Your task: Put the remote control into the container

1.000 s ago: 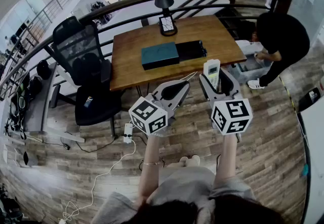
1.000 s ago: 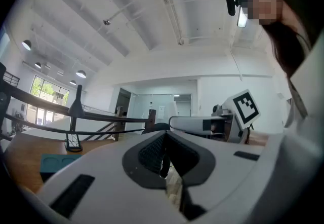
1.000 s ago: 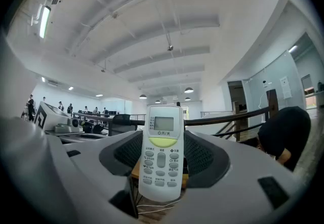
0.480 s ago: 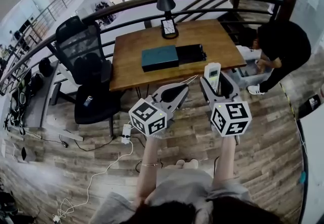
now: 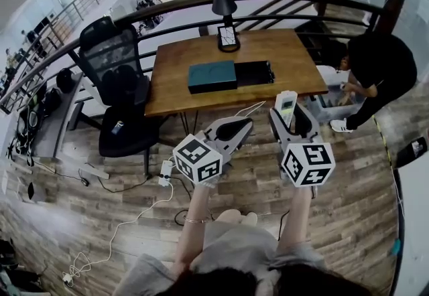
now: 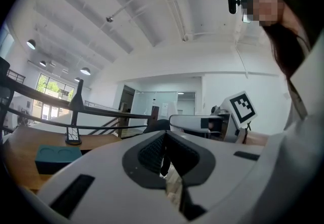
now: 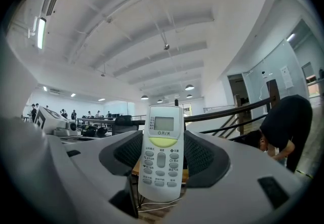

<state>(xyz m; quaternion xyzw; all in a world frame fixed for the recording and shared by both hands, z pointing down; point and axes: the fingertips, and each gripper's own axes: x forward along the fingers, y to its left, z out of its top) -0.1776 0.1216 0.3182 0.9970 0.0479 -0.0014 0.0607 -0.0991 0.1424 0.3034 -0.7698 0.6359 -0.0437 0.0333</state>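
The desk (image 5: 179, 80) stood ahead of you, apart from both grippers. On it lay a teal box (image 5: 212, 76), which I think was the container. I could see nothing in it. Your left gripper (image 5: 242, 124) had its jaws pressed together with nothing between them. Your right gripper (image 5: 292, 119) pinched the remote (image 5: 285, 102), which stood upright between its jaws, up in the air over the floor near the desk's front edge. So the grab was done. Carrying the remote over and putting it in the box were left to do.
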